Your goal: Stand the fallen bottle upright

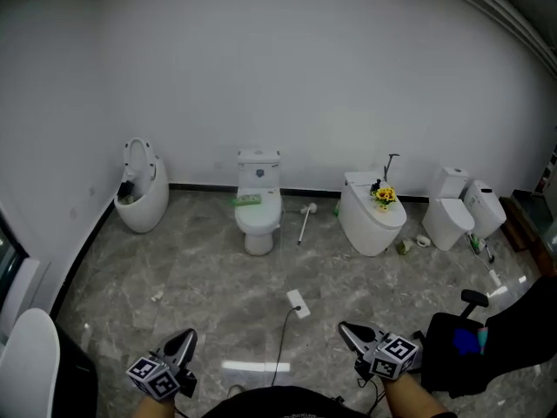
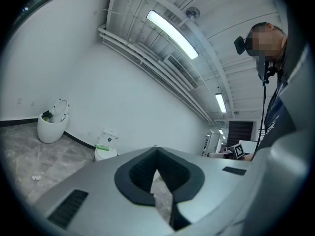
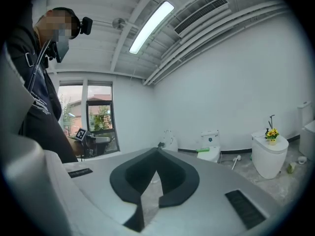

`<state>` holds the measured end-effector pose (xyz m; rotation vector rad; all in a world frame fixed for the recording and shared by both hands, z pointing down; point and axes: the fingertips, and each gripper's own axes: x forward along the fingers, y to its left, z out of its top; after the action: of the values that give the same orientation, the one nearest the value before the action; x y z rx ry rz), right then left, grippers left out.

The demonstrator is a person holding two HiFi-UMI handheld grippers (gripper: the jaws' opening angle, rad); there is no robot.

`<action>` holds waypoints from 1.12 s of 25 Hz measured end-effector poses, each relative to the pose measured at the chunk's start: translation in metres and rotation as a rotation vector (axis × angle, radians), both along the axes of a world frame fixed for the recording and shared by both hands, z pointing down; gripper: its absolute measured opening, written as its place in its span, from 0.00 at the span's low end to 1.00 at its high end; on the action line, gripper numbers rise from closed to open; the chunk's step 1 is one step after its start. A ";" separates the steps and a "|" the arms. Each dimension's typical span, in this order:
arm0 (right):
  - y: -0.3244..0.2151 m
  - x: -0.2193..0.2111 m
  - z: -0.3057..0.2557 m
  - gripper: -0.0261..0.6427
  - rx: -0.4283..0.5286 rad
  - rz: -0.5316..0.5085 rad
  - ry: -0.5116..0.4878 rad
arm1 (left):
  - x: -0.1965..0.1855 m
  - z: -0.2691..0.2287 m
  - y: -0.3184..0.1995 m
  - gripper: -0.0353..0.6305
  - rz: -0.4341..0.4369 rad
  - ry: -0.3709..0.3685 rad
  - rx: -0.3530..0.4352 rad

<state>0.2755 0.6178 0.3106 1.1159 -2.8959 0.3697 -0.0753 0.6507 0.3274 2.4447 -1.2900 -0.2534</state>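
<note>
A green bottle [image 1: 247, 200] lies on its side across the middle white toilet [image 1: 258, 220] at the far wall. It also shows small and far off in the left gripper view as a green bottle [image 2: 102, 147] and in the right gripper view as a green bottle [image 3: 204, 150]. My left gripper [image 1: 186, 341] and right gripper [image 1: 345, 330] hang low at the frame's bottom, far from it, pointing toward the wall. The left gripper [image 2: 156, 149] has its jaws meeting at the tips with nothing between them. So does the right gripper [image 3: 158, 150].
Several white toilets line the wall: a round one [image 1: 139, 194] at left, one with yellow flowers [image 1: 383, 196] at right, more [image 1: 454, 212] at far right. A brush [image 1: 304, 222] and a power strip [image 1: 298, 303] with its cable lie on the grey floor. A black chair [image 1: 470, 342] stands by my right hand.
</note>
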 end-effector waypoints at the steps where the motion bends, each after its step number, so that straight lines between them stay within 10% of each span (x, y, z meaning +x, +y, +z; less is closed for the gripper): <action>1: -0.013 -0.009 -0.004 0.04 0.007 0.012 0.003 | -0.010 -0.002 -0.018 0.07 0.011 -0.004 0.009; 13: -0.146 -0.107 -0.011 0.04 0.007 0.104 0.000 | -0.100 -0.006 -0.180 0.07 0.120 0.012 0.010; 28: -0.359 -0.046 0.000 0.04 0.022 -0.056 -0.008 | -0.038 -0.004 -0.338 0.07 -0.050 0.010 -0.014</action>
<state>0.2299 0.2590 0.3109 1.0353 -2.9378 0.3430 -0.1129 0.3129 0.3239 2.3990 -1.3462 -0.2686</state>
